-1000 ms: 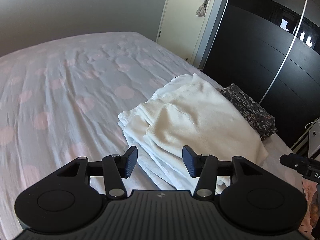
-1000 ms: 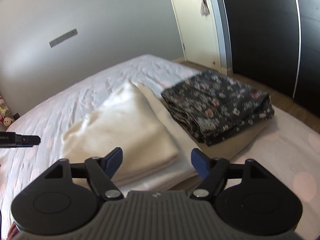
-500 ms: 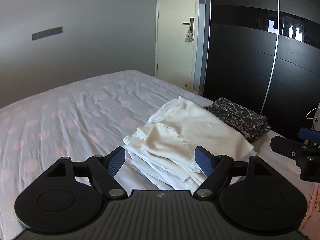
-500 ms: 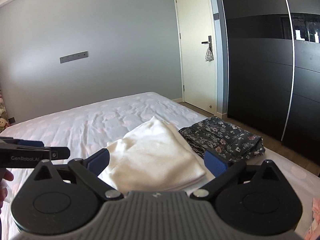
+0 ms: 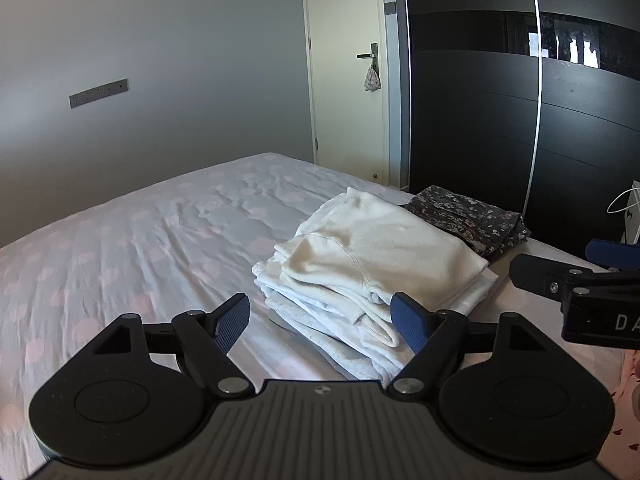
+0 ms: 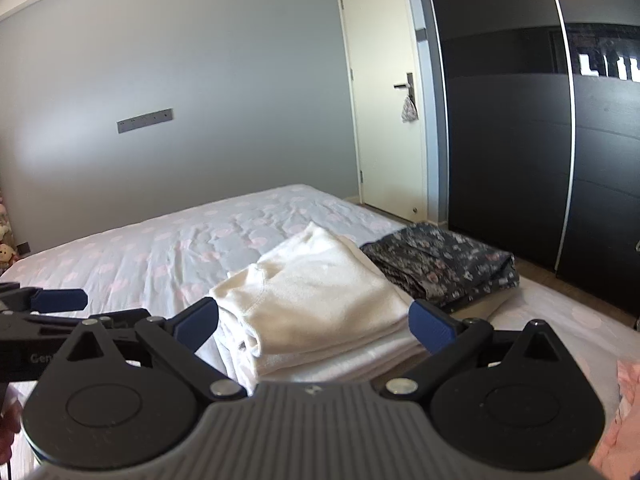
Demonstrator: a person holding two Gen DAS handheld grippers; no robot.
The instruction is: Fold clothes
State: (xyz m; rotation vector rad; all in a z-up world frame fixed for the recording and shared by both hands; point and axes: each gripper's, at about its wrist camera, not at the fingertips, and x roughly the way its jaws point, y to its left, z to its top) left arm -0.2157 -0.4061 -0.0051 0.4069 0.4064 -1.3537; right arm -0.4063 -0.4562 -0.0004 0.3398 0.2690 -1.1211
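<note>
A folded stack of cream and white clothes (image 5: 380, 256) (image 6: 320, 280) lies on the bed, with a cream garment on top. Beside it on the right lies a folded dark floral garment (image 5: 468, 216) (image 6: 440, 268) on a beige layer. My left gripper (image 5: 320, 320) hovers short of the stack's near left corner, open, with nothing between its fingers. My right gripper (image 6: 316, 324) is held in front of the stack's near edge, open wide and empty. Each gripper shows at the edge of the other's view: the right gripper (image 5: 560, 280) and the left gripper (image 6: 48, 300).
The bed's white sheet with pink dots (image 5: 140, 248) stretches left and back. A black sliding wardrobe (image 5: 500, 120) and a cream door (image 5: 348, 80) stand beyond the bed's right side. Pink patterned cloth (image 6: 624, 400) lies at the lower right. Plush toys (image 6: 6, 248) sit far left.
Both grippers have opened wider and drawn back and upward from the folded stack, which stays on the bed. Both views have tilted up, so more wall and wardrobe show.
</note>
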